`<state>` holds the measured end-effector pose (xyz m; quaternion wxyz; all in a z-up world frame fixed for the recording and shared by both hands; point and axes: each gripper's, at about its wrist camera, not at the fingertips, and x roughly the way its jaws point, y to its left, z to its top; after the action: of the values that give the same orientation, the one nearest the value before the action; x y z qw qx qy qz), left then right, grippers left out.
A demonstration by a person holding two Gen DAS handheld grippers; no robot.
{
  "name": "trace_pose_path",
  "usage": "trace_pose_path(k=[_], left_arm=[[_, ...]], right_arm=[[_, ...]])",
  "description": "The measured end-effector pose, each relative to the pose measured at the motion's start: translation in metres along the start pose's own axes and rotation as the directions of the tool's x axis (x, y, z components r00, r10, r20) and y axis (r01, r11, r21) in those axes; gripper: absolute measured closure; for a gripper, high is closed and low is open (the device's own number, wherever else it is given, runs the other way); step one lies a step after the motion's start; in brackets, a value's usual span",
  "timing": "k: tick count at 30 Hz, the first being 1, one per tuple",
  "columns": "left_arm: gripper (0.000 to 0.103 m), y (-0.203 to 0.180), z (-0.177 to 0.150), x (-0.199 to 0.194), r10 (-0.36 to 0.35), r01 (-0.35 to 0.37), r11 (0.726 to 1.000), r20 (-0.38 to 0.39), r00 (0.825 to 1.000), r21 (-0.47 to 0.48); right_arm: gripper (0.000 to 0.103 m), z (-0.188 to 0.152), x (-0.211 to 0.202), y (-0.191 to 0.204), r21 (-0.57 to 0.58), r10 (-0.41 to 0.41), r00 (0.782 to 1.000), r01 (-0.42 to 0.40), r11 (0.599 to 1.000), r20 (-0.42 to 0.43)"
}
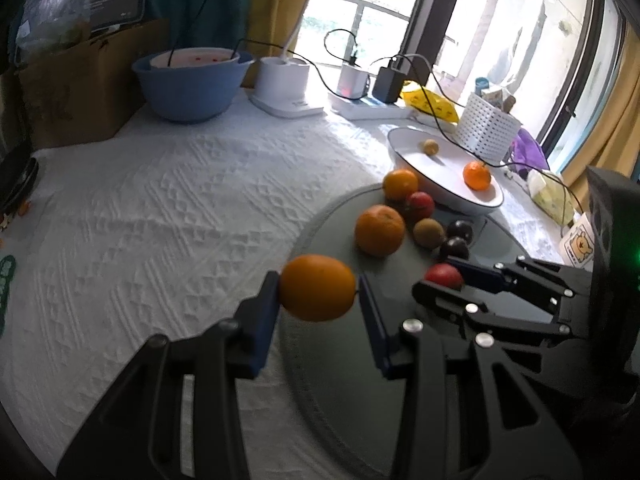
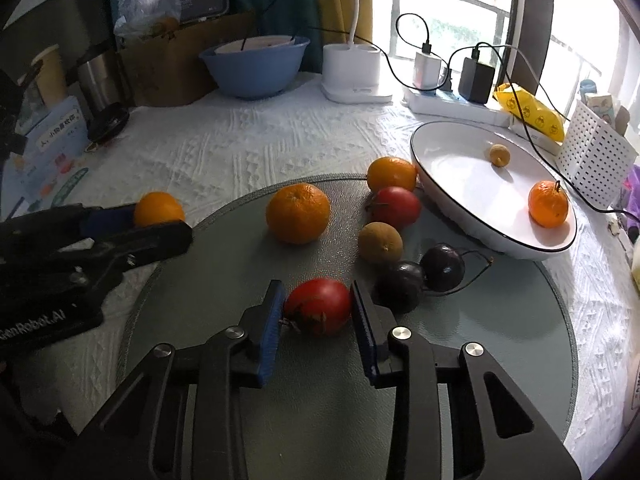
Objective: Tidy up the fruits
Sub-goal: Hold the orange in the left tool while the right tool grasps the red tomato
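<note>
My left gripper [image 1: 318, 294] is shut on an orange [image 1: 317, 288] and holds it over the left edge of the round grey mat [image 1: 340, 380]; it shows in the right wrist view too [image 2: 158, 208]. My right gripper [image 2: 318, 308] is shut on a red fruit [image 2: 318, 306] at the mat [image 2: 480, 340]. On the mat lie a big orange [image 2: 298, 213], another orange [image 2: 391, 174], a second red fruit [image 2: 396, 206], a brown fruit [image 2: 380, 242] and two dark plums [image 2: 442, 266]. A white dish [image 2: 452, 168] holds an orange [image 2: 547, 204] and a small brown fruit [image 2: 499, 155].
A blue bowl [image 2: 256, 66], a cardboard box [image 2: 168, 64], a white charger base [image 2: 354, 76], a power strip with cables [image 2: 448, 100], a yellow packet [image 2: 528, 110] and a white perforated basket [image 2: 596, 152] stand along the back of the white tablecloth [image 1: 160, 220].
</note>
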<state>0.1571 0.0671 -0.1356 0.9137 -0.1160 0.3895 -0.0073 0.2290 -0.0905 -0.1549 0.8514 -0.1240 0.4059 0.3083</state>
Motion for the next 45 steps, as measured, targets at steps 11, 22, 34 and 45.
trace_pose_path(k=[11,22,34,45], left_arm=[[0.062,-0.035,0.004,-0.001,-0.001,0.001,0.998,-0.001,1.0,0.059],[0.062,-0.041,0.0,-0.002,0.03,-0.029,0.998,-0.014,0.999,0.062],[0.062,-0.023,-0.007,-0.012,0.047,-0.047,0.998,-0.001,0.999,0.032],[0.062,-0.015,-0.011,-0.015,0.045,-0.045,0.999,0.007,0.999,0.019]], right_arm=[[0.081,-0.003,-0.031,-0.02,0.025,0.009,0.997,-0.011,1.0,0.076],[0.08,-0.013,-0.031,-0.022,0.041,0.085,0.994,-0.088,0.995,0.064],[0.056,-0.019,-0.029,0.0,0.004,0.152,0.988,-0.152,0.988,0.012],[0.07,-0.029,-0.022,0.015,-0.034,0.169,0.985,-0.17,0.985,-0.033]])
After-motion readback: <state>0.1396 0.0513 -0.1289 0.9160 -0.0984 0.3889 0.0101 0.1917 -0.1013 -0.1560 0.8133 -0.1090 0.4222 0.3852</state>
